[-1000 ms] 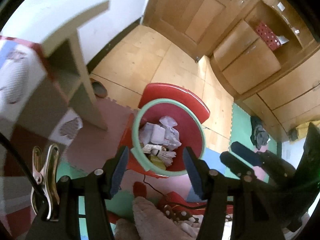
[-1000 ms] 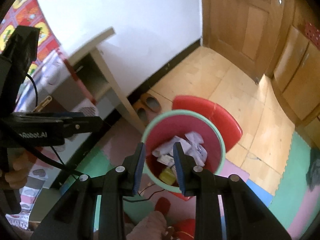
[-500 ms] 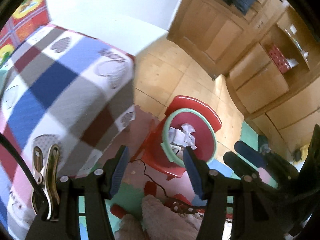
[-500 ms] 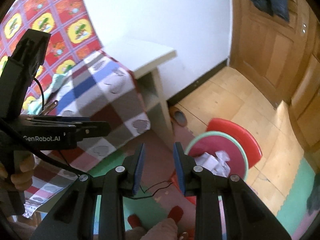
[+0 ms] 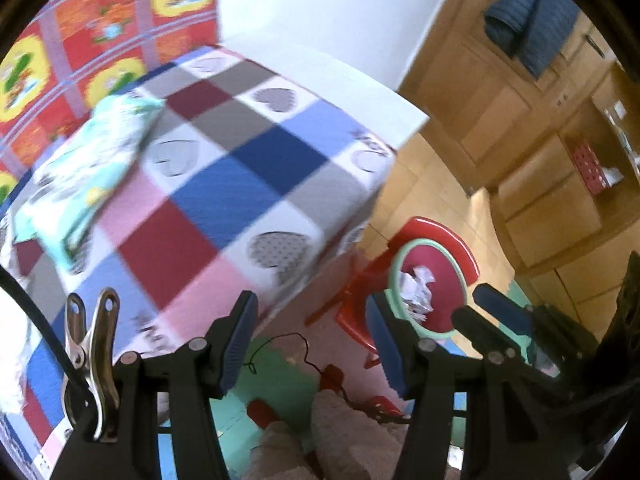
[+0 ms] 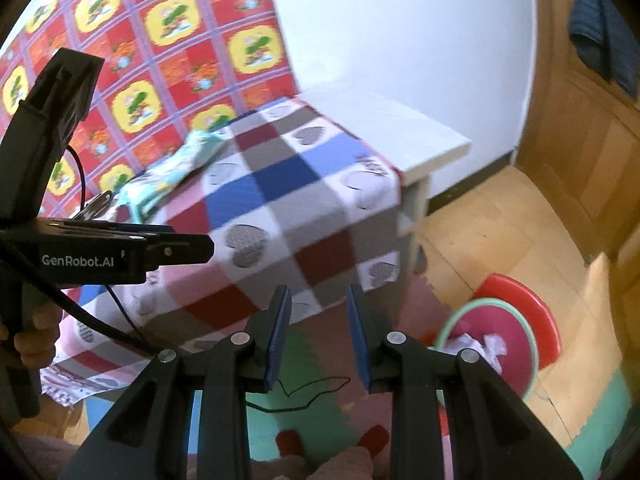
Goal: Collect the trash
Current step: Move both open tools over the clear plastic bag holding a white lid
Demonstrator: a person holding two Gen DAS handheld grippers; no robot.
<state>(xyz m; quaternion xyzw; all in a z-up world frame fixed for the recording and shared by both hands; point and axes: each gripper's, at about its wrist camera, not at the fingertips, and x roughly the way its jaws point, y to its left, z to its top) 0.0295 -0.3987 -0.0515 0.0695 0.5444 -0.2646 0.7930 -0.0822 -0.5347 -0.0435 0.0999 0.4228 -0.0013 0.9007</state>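
A red bin with a mint-green rim (image 5: 430, 292) stands on the floor by a red stool and holds crumpled white paper (image 5: 416, 290); it also shows at the lower right of the right wrist view (image 6: 494, 342). A pale green patterned wrapper (image 5: 90, 168) lies on the checked cloth of the table, also seen in the right wrist view (image 6: 172, 172). My left gripper (image 5: 312, 344) is open and empty, above the table's near corner. My right gripper (image 6: 318, 332) is open and empty, facing the table's front edge.
The table with the checked heart-pattern cloth (image 6: 288, 208) fills the middle, with a bare white end (image 6: 400, 120). A red-and-yellow patterned hanging (image 6: 160, 40) is behind it. Wooden cupboards (image 5: 560, 184) and a door stand at the right. A thin black cable (image 6: 312, 394) lies on the foam floor mat.
Both grippers have swung up and left, from over the bin toward the table top. The bin has slid to the lower right of both views. The right gripper's fingers have spread a little.
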